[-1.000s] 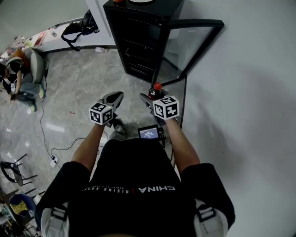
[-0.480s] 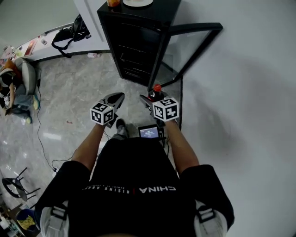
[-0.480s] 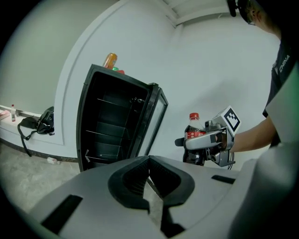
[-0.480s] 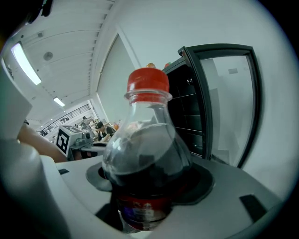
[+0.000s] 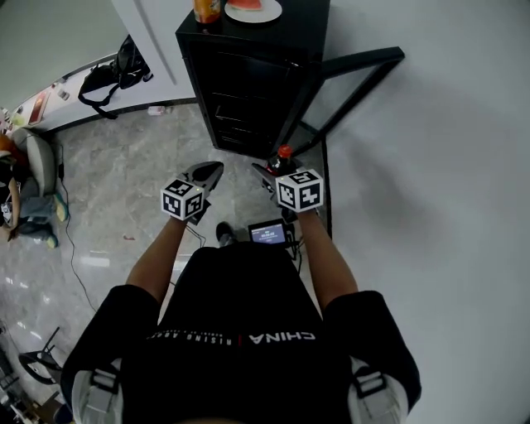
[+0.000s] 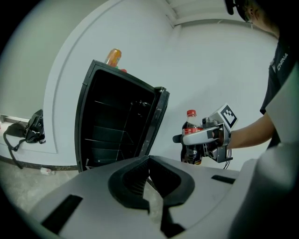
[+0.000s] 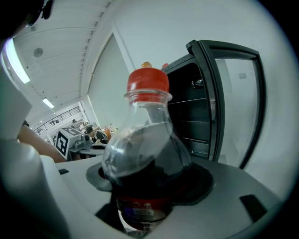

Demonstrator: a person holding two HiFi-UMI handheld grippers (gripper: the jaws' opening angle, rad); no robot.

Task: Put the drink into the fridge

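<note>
A black fridge [image 5: 244, 91] stands ahead with its glass door [image 5: 352, 74] swung open to the right and dark bare shelves inside [image 6: 114, 130]. My right gripper [image 5: 273, 171] is shut on a cola bottle [image 5: 282, 159] with a red cap, held upright in front of the door's lower edge. The right gripper view is filled by the bottle [image 7: 147, 158], with the fridge [image 7: 191, 116] behind it. My left gripper [image 5: 210, 171] hangs level beside it, shut with nothing in it [image 6: 149, 161]. Its view shows the bottle [image 6: 190, 133] in the right gripper [image 6: 189, 139].
An orange bottle [image 5: 207, 10] and a plate [image 5: 253, 10] sit on the fridge top. A white wall [image 5: 431, 166] runs close on the right. A black bag [image 5: 108, 73] lies on a ledge at the back left. Cables [image 5: 83, 248] trail over the marble floor.
The fridge has come nearer in the head view, and its top with the orange bottle and plate now shows. Both grippers keep their pose, the right still holding the bottle.
</note>
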